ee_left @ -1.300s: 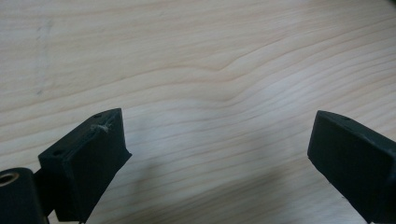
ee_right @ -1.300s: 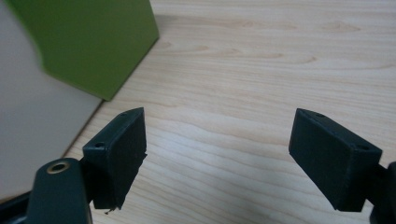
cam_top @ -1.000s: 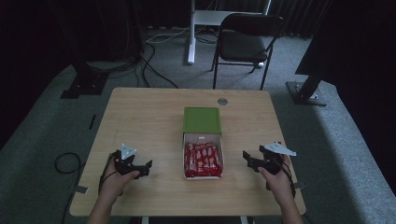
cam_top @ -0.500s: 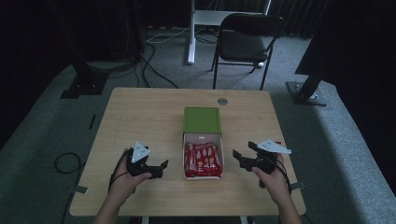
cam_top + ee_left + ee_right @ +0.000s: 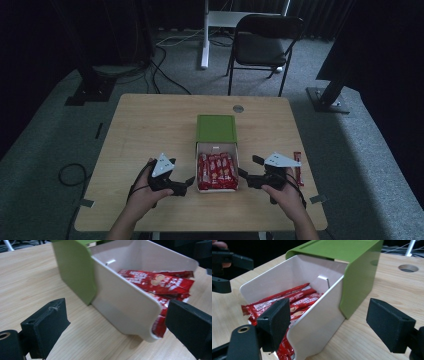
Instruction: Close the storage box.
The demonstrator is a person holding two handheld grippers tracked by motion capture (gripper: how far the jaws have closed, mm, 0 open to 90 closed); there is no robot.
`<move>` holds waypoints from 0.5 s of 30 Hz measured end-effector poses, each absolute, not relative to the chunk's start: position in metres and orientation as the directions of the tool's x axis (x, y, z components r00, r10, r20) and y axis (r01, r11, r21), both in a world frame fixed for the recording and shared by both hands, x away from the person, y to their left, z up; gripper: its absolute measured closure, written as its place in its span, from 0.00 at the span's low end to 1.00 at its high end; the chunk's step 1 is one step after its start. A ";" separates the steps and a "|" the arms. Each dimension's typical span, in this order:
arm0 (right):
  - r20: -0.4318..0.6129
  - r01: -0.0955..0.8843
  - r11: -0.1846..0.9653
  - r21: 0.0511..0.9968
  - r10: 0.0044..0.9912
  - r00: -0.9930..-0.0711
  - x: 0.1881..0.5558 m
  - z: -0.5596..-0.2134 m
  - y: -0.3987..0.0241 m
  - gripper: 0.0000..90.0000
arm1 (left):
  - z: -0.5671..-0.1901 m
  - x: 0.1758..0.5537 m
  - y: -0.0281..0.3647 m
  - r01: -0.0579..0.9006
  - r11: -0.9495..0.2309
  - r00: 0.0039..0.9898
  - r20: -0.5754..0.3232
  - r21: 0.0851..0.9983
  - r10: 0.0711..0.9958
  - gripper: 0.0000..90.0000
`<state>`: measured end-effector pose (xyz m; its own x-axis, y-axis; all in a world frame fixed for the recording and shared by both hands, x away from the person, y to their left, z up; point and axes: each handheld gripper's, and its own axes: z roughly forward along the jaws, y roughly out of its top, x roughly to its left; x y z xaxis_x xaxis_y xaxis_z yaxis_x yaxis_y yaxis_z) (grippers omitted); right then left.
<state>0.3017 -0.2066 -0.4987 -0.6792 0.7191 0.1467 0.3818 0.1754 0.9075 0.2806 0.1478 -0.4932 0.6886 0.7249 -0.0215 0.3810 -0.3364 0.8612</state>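
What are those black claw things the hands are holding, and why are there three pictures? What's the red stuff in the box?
Those are grippers: hand-held tongs with two black jaws each. A person holds the left gripper and the right gripper. One picture comes from a camera high above the table. The other two come from little cameras riding on each gripper, looking along its jaws. On the table sits a white box with a green cover, full of red packets. One more red packet lies beside the right hand. Both grippers are open, one on each side of the box, and hold nothing.
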 end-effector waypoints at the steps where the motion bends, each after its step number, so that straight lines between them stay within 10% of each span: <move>1: 0.144 0.380 0.182 0.907 0.714 -0.685 0.301 -0.500 -0.206 0.21 | -0.494 0.280 0.146 0.378 -0.343 0.692 -0.016 0.860 0.722 0.06; 15: 0.127 0.396 0.237 0.887 0.699 -0.704 0.299 -0.512 -0.203 0.21 | -0.505 0.289 0.133 0.397 -0.362 0.699 -0.022 0.843 0.715 0.06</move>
<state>0.2989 -0.2030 -0.5117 -0.7038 0.6989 0.1270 0.3956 0.2371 0.8873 0.2893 0.1333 -0.5047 0.6992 0.7146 -0.0225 0.3973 -0.3622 0.8432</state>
